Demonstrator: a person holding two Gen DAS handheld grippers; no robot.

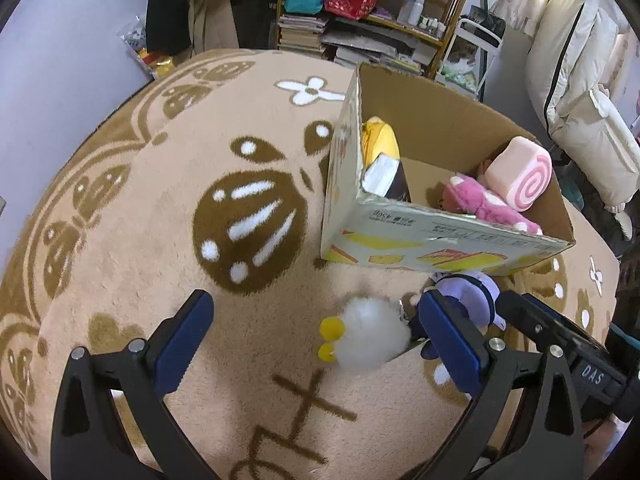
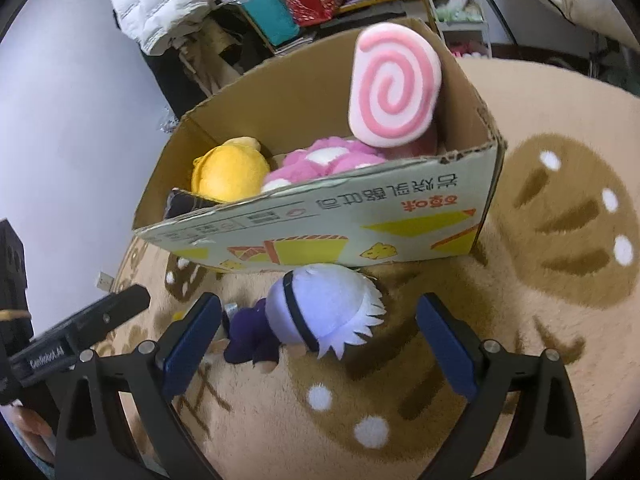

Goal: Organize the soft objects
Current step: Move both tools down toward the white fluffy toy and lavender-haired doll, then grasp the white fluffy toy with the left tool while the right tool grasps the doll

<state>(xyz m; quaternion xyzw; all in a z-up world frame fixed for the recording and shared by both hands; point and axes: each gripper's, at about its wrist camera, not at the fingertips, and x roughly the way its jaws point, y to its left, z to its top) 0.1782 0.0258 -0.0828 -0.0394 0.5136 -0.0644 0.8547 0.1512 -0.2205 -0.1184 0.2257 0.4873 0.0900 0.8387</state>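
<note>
A cardboard box [image 1: 448, 236] [image 2: 320, 220] stands on the rug and holds a pink swirl roll plush [image 1: 520, 174] [image 2: 394, 88], a pink plush [image 1: 484, 204] [image 2: 320, 162] and a yellow plush [image 1: 380, 140] [image 2: 230, 172]. A white fluffy plush [image 1: 372, 338] with yellow feet lies on the rug between my open left gripper's [image 1: 320, 340] fingers. A lilac-headed doll in purple [image 2: 316, 314] [image 1: 472, 296] lies in front of the box, between my open right gripper's [image 2: 320, 344] fingers. Neither plush is gripped.
A tan rug with brown patterns [image 1: 180, 216] [image 2: 560, 240] covers the floor. Shelves with books, bags and bottles [image 1: 360, 12] stand behind the box. A white padded coat [image 1: 580, 80] hangs at the right. The right gripper's body [image 1: 560, 344] reaches in beside my left.
</note>
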